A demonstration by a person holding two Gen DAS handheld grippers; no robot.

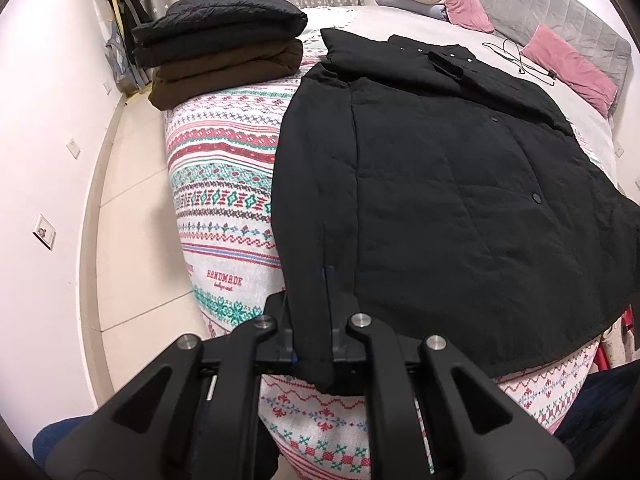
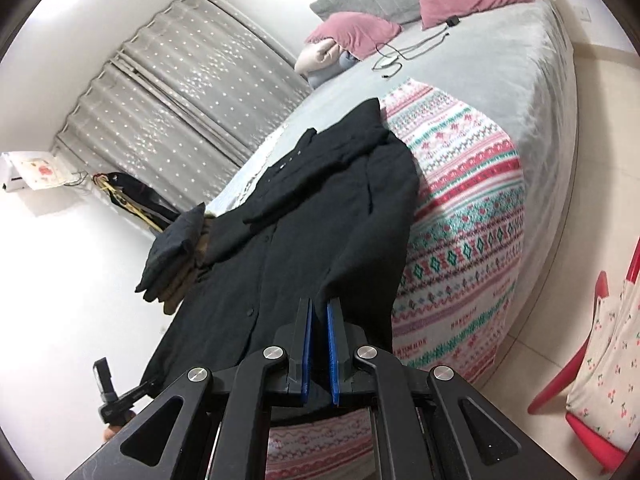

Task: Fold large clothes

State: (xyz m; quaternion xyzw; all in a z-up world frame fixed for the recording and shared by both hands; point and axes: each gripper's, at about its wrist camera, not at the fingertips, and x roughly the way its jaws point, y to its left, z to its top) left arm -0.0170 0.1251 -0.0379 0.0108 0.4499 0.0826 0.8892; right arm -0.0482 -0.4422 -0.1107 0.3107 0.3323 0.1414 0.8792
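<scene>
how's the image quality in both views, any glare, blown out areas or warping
Left wrist view: even light, sharp; fisheye bows the patterned blanket and floor; black coat detail is murky. Right wrist view: wall at left is blown out white, and the horizon is tilted.

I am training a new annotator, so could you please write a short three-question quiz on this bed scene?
1. True or false: the left tool is shut on the black coat.
2. Which garment tops the folded stack: A the black jacket, B the brown garment?
3. What colour are the pillows by the headboard?

Key: 1 true; 2 A; 3 pink.
</scene>
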